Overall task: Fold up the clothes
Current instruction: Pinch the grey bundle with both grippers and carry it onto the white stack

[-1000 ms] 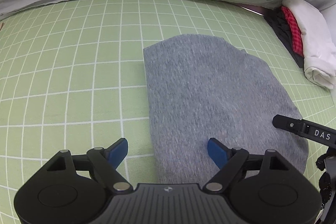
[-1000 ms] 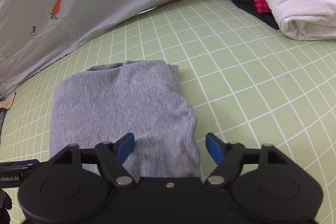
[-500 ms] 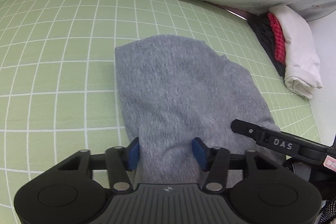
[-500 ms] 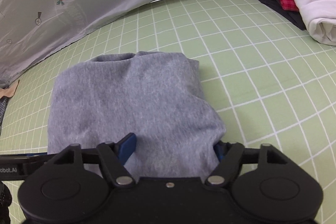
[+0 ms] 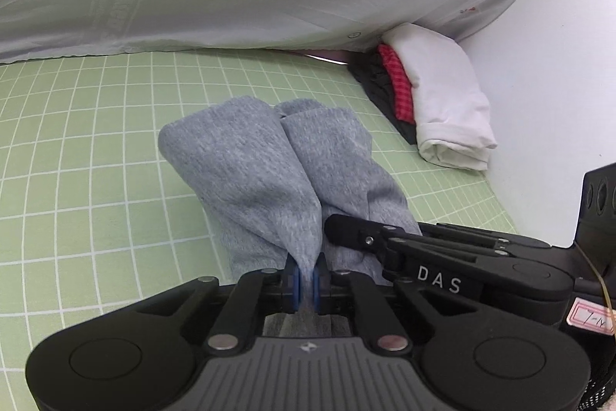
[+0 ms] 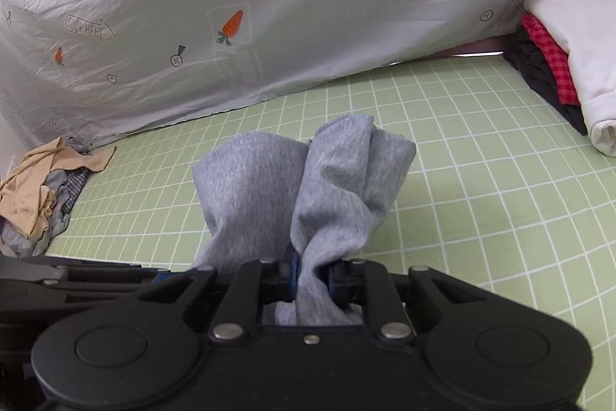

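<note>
A folded grey garment (image 5: 269, 172) hangs bunched above the green gridded mat (image 5: 84, 156), lifted by its near edge. My left gripper (image 5: 305, 280) is shut on that edge, with grey cloth pinched between its blue pads. My right gripper (image 6: 311, 275) is shut on the same grey garment (image 6: 319, 187) close beside it; its black body shows in the left wrist view at the right. The far end of the garment droops toward the mat.
A stack of folded clothes, white (image 5: 446, 103) over red check (image 5: 396, 83) and black, lies at the mat's far right. A loose pile of tan and grey clothes (image 6: 42, 187) sits at the far left. A pale carrot-print sheet (image 6: 269, 6) hangs behind.
Both grippers went from open, astride the flat garment's near edge, to shut on it. The garment has been raised off the mat and now hangs bunched.
</note>
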### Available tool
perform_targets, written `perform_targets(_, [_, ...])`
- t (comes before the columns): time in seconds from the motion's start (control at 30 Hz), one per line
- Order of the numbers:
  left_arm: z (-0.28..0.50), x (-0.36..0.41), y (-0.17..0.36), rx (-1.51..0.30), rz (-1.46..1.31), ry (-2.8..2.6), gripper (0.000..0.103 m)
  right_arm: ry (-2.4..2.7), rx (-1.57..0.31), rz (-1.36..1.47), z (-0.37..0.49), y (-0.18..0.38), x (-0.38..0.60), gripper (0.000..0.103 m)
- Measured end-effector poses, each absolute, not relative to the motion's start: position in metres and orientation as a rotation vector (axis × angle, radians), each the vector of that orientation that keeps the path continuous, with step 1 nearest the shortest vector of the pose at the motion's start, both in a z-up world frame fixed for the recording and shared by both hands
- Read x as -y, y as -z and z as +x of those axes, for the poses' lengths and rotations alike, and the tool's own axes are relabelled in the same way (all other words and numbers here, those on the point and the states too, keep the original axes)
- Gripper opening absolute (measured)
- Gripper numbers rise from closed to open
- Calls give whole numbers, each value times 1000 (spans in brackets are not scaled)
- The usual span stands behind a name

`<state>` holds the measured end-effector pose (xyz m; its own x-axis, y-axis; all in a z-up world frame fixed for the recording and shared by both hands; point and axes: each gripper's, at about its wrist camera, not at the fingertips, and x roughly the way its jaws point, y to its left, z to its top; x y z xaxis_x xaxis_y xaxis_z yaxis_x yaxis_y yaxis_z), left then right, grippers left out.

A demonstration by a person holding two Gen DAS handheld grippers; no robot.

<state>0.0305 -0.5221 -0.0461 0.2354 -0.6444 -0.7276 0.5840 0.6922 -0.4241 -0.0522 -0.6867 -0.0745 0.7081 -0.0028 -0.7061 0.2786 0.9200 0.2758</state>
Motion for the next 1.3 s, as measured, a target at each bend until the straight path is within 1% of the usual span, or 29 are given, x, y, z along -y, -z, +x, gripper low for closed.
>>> perform_targets(0.27, [-19,520,29,-1008,-115,932,6,206,-736,392,-106,49,676,14])
perform_targets(0.5, [-57,548,28,-1011,-129,993,6,277,-734,403,-154,46,693,14])
perform_targets(0.6, [-71,570,22,-1003,-134,1013,6,292,-689,460,-177,47,716,14])
perform_targets(0.77, [-90,636,7,-958,-134,1013,6,295,-620,535,-203,45,779,14])
perform_targets(0.9, [-104,708,-19,-915,-156,1026,6,291,-553,533,-213,30,845,14])
perform_targets(1.13, [-76,823,-52,-802,-179,1033,6,324,-401,520,-210,-1,965,13])
perform_targets(1.3, [-40,892,-78,-750,-193,1069,6,358,-327,503,-186,-26,1043,13])
